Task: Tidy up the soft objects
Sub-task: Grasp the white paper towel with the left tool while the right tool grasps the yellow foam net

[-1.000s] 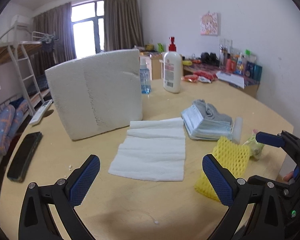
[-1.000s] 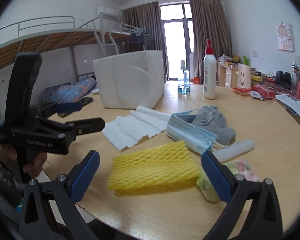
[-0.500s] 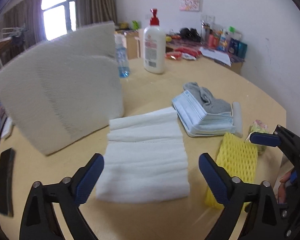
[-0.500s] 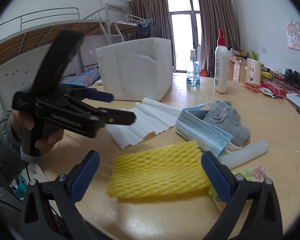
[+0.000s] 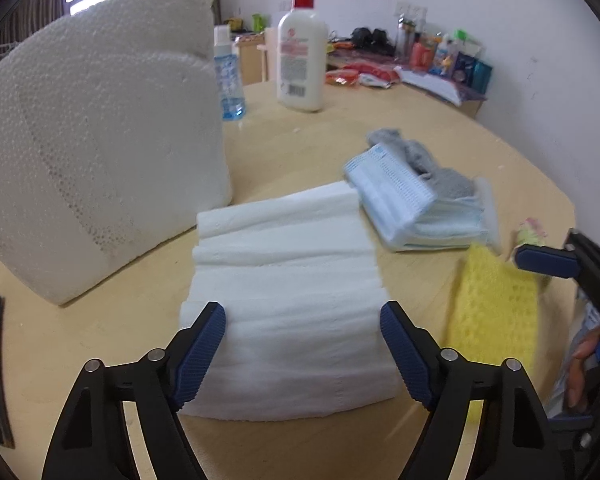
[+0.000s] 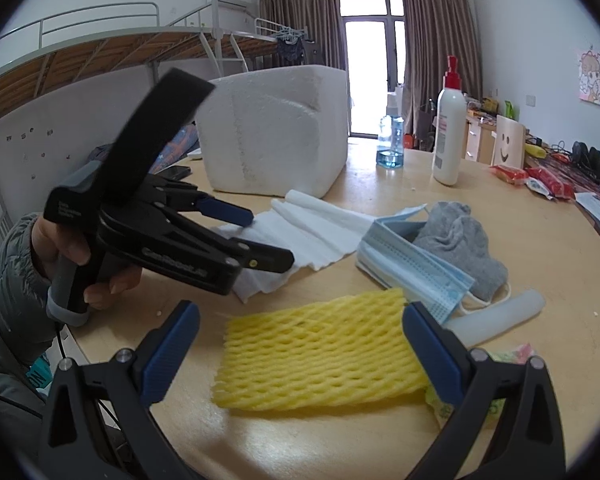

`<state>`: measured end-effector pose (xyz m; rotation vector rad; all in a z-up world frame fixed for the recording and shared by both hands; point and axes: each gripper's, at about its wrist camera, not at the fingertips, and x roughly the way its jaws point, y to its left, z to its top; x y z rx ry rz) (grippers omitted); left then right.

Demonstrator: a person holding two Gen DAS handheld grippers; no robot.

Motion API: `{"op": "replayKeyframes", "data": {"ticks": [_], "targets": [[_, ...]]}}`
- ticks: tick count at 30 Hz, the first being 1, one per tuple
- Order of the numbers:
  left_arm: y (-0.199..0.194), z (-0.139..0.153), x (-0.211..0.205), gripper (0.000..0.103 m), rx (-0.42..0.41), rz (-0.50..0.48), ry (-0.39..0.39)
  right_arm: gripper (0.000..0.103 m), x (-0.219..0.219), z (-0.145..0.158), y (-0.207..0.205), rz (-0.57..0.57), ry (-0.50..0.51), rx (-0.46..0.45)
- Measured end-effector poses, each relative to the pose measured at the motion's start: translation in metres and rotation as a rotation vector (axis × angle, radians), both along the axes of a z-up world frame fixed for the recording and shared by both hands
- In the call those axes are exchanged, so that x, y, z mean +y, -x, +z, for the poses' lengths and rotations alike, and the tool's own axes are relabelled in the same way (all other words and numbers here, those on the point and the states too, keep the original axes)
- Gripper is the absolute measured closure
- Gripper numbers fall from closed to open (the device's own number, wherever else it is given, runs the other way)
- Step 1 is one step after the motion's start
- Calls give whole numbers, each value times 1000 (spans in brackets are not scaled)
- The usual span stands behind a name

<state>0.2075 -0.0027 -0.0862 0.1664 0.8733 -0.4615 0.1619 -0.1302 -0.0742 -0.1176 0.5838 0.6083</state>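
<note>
Left tool (image 5: 302, 318) straddles the folded white pleated paper towel (image 5: 288, 304), jaws closing, pads not yet pressing. Right tool (image 6: 300, 320) stands open over the yellow foam mesh sleeve (image 6: 320, 356).

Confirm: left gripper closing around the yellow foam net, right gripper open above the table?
Wrong object. The left gripper is closing around the white folded tissue, pads not yet pressing it, per the left wrist view. The yellow foam net lies between the open right gripper fingers.

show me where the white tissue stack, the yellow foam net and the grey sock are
white tissue stack (image 5: 288, 288), left wrist view, middle of its top layer
yellow foam net (image 6: 320, 356), right wrist view, centre of the mesh
grey sock (image 6: 460, 240), right wrist view, middle of the bunched fabric
</note>
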Motion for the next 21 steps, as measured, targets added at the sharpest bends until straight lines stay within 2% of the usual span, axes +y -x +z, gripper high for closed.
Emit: {"op": "replayKeyframes", "data": {"ticks": [3, 6, 12, 21], "targets": [[-2, -6, 1, 26, 18, 25, -32, 0, 0, -1, -2, 8, -2, 17], [-4, -6, 6, 27, 30, 30, -14, 0, 1, -3, -3, 4, 11, 25], [-1, -10, 2, 27, -1, 21, -53, 0, 4, -6, -2, 11, 50, 34], [-2, -9, 4, 31, 2, 25, -45, 1, 3, -15, -8, -23, 95, 79]]}}
